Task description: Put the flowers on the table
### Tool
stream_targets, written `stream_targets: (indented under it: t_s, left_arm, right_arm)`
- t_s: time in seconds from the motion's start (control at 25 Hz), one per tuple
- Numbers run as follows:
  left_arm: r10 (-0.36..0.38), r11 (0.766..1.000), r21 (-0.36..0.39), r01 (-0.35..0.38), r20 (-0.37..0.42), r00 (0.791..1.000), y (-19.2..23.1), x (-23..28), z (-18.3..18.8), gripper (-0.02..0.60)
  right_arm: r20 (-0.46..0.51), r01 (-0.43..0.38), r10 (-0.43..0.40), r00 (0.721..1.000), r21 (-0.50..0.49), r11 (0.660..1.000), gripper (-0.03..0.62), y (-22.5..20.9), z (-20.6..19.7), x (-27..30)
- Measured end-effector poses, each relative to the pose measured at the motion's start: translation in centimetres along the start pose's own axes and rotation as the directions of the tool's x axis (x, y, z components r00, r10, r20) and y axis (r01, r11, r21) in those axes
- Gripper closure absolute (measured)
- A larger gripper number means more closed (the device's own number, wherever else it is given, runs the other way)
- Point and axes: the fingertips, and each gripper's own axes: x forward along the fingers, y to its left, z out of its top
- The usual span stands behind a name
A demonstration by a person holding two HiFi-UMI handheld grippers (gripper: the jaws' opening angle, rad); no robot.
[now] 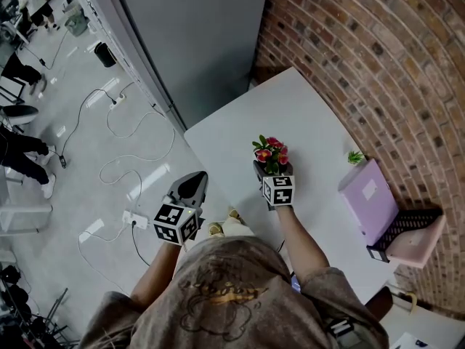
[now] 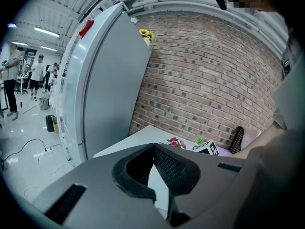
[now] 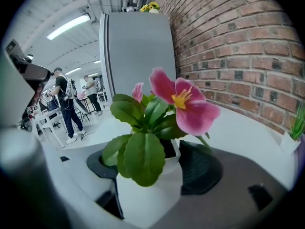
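The small white pot of pink flowers [image 3: 147, 194], square-sided and topped with broad green leaves, is pinched between the dark ribbed pads of the right gripper [image 1: 272, 173], whose jaws stand wide because the pot fills them. It is over the middle of the flat white table [image 1: 232, 126], and no view shows whether its base touches the top. The main risk, I judge, is letting go too soon: if the jaws spread while the base is clear of the surface, the top-heavy plant could drop and fall onto its side. The pot's walls look smooth, so a slack grip could also let it slide down through the pads. The gripper points down at a slant, so the pot may meet the table on one edge and rock as it is freed. On backing away, a pad could catch a drooping leaf and drag the pot over. Farther out, a little green sprig in a white pot [image 1: 354, 157] and a lilac box [image 1: 369, 198] stand by the red brick wall [image 1: 378, 64], well apart from the flowers, so a knock there seems unlikely. The left gripper [image 1: 195, 177], jaws pressed together on nothing, hovers off the table's near edge and poses no hazard.
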Motion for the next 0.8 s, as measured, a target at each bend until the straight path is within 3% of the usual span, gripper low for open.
stream_targets:
  t_s: [0.48,0.8]
  left_arm:
    - [-0.024,1.0,0.02,0.024,-0.007,1.0,-0.7,0.6,-0.7,0.561]
    - [-0.089,0.996,0.013,0.089,-0.003,0.996,-2.7,1.7,0.2,0.561]
  right_arm:
    - [0.021,-0.011,0.011,1.0,0.005,1.0,0.203,0.0,0.8,-1.6]
    - [0.064,-0.011,0.009,0.998,0.028,1.0,0.197,0.1,2.4,-5.1]
